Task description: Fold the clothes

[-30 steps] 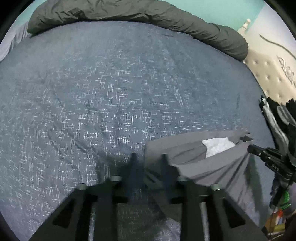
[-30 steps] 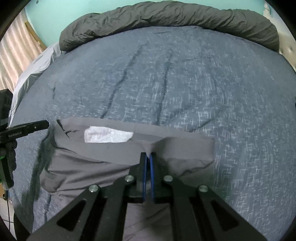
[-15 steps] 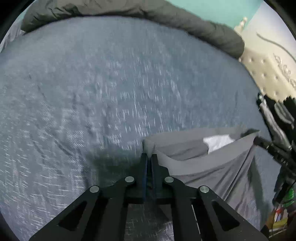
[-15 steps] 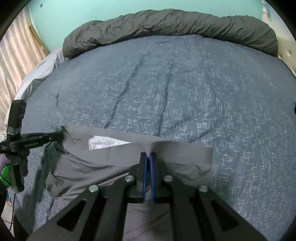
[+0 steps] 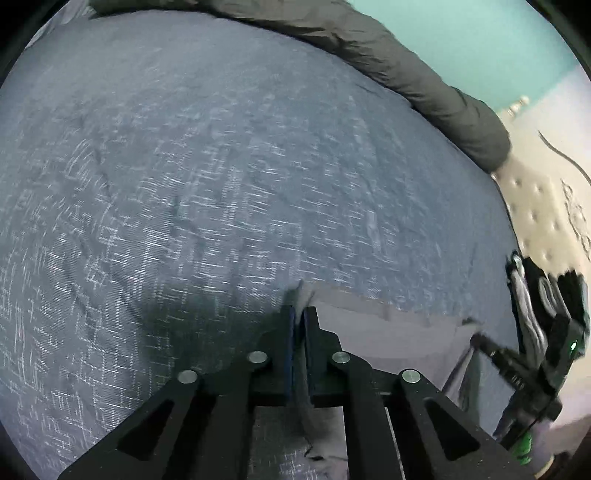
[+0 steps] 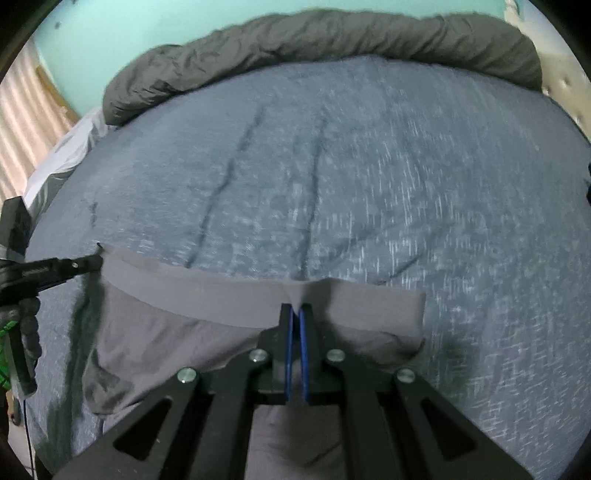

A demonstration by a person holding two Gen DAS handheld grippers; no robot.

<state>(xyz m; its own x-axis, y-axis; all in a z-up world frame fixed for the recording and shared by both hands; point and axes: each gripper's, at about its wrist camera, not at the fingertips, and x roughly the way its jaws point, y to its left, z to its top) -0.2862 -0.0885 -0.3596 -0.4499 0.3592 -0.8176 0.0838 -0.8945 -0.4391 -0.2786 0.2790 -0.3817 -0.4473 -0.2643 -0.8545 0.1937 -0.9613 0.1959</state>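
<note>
Grey cloth: a plain grey fabric garment (image 6: 229, 332) lies on the blue flecked bedspread (image 6: 332, 166), its top hem between both sets of fingers.
Left gripper (image 5: 300, 314): jaws have just been closing, pinching a hem corner.
Right gripper (image 6: 295, 310): pressed together on mid-hem.
Risk: uneven pull could slip the thin corner free, skewing the fold.

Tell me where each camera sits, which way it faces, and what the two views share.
Left wrist: sits on the left claw, looking down along it across the blue bedspread; its fingers pinch the grey garment; the other claw shows at right.
Right wrist: sits on the right claw, facing down the bed toward the dark duvet, pinching the garment's band.
Shared: garment, bedspread, duvet, teal wall.
</note>
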